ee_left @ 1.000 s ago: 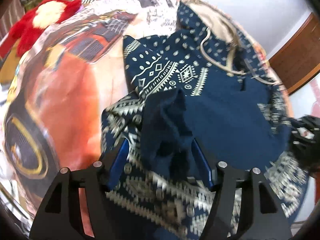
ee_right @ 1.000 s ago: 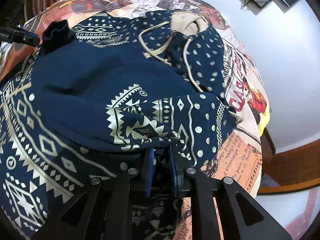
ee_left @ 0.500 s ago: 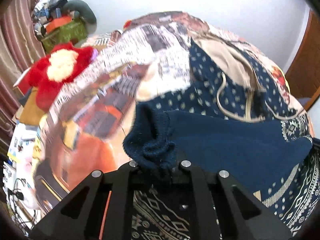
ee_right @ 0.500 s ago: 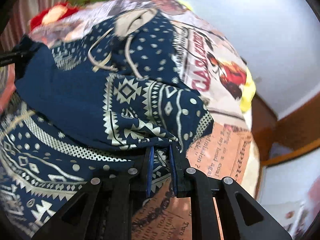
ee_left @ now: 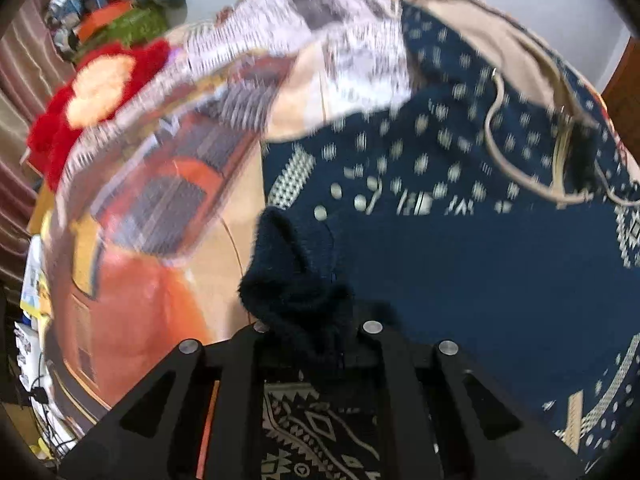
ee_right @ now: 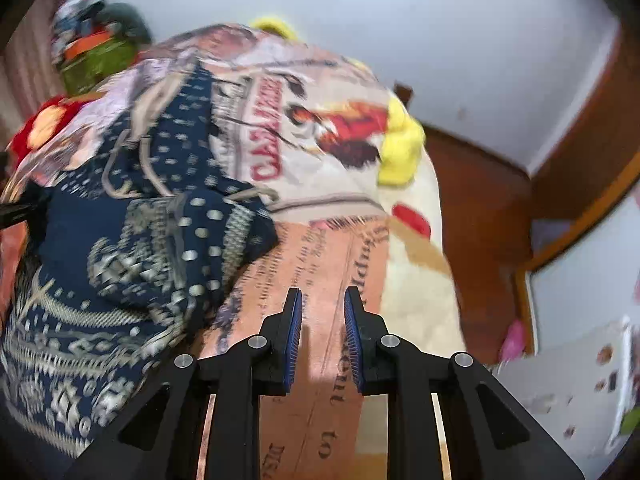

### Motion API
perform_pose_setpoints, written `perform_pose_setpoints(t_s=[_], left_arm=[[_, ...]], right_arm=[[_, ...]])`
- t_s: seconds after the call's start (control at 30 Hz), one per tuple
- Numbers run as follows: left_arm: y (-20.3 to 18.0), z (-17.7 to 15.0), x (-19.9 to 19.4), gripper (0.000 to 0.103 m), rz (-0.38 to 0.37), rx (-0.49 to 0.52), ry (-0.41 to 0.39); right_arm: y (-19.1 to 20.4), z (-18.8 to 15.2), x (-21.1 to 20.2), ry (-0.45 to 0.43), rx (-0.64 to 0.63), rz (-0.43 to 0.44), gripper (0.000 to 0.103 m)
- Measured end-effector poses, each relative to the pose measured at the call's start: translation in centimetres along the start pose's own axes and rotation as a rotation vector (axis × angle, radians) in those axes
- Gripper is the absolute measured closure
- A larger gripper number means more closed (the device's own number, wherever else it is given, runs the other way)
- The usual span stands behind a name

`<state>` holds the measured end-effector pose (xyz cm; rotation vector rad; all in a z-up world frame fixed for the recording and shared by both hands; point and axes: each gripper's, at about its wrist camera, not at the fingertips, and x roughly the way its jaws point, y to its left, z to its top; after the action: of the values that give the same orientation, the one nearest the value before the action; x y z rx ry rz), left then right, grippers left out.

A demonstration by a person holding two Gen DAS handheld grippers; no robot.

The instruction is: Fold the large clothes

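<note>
The hoodie (ee_left: 460, 248), navy with a pale geometric print, lies spread on the bed (ee_right: 320, 264), over a bedspread printed with newspaper text and pictures; its tan-lined hood (ee_left: 500, 48) and drawstrings point toward the far wall. The left gripper (ee_left: 316, 336) is clenched on the dark ribbed cuff of a sleeve (ee_left: 296, 280), which bunches up out of the jaws; holding the cuff rather than the loose cloth gives a firm, thick grip, likely so the sleeve can be laid across the body of the garment as one fold. The right gripper (ee_right: 322, 336) has its jaws parted with nothing between them and hangs over bare bedspread just beside the right edge of the hoodie, apart from the cloth; this looks like a hand free to take a fresh grip for the next fold. A red plush toy (ee_left: 92, 96) sits at the far left of the bed, well clear. Both views are blurred, so fine creases cannot be judged.
</note>
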<state>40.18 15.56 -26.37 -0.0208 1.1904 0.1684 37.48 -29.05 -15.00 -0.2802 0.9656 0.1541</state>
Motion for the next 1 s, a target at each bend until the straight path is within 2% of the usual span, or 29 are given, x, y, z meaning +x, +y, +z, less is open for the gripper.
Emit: perform_pose_setpoints(t_s=[0.17,0.23,0.37,0.47,0.53,0.6,0.7,0.73,0.77,0.8,0.83,0.87,0.93,1.0], left_arm=[[0.3,-0.9,-0.4,0.086,-0.026,0.005,0.013],[0.1,-1.3,-0.4,0.083,-0.024,0.019,0.021],[0.1,-1.9,-0.2,0.078,-0.019,0.038,0.031],[0.6,-1.9,0.1,0.078,-0.018,0.013,0.024],[0.9,-1.8,0.0,0.090,-0.017,0.002,-0.003],[1.3,-1.6,-0.2,0.092,0.005,-0.004,-0.030],[1.6,-1.2,-1.1,0.092,0.036,-0.025,-0.074],[1.9,-1.2,-1.4,0.092,0.042,-0.040,-0.083],[2.1,-1.1,-1.4,0.092,0.037,-0.052,-0.082],[2.3,-1.0,-1.2,0.092,0.021,-0.061,-0.072],[2.5,-1.1,-0.8,0.092,0.006,-0.069,-0.053],[2.2,-1.2,-0.4,0.092,0.004,-0.066,-0.041],[1.5,-1.6,0.5,0.092,0.013,-0.030,-0.018],[0.9,-1.8,0.6,0.091,0.029,-0.009,-0.020]], right_arm=[[5.6,0.4,-1.7,-0.070,-0.195,0.092,0.085],[8.6,0.4,-1.1,-0.068,-0.297,0.103,0.085],[11.4,0.2,1.2,-0.010,-0.392,0.112,0.085],[12.3,0.0,3.3,0.048,-0.436,0.102,0.085],[12.8,-0.1,4.2,0.067,-0.463,0.073,0.085],[12.9,-0.1,5.1,0.086,-0.478,0.041,0.085],[12.2,0.4,5.6,0.098,-0.422,0.026,0.084],[11.4,0.7,5.6,0.105,-0.382,0.019,0.081],[10.9,1.1,5.8,0.109,-0.359,0.012,0.056],[9.6,1.4,5.9,0.103,-0.314,-0.034,0.019],[9.1,1.4,5.9,0.089,-0.298,-0.080,0.007],[7.7,1.4,5.7,0.065,-0.267,-0.114,0.003],[6.5,1.2,5.3,0.089,-0.212,-0.029,0.004],[5.7,1.0,4.1,0.064,-0.196,-0.011,0.004]])
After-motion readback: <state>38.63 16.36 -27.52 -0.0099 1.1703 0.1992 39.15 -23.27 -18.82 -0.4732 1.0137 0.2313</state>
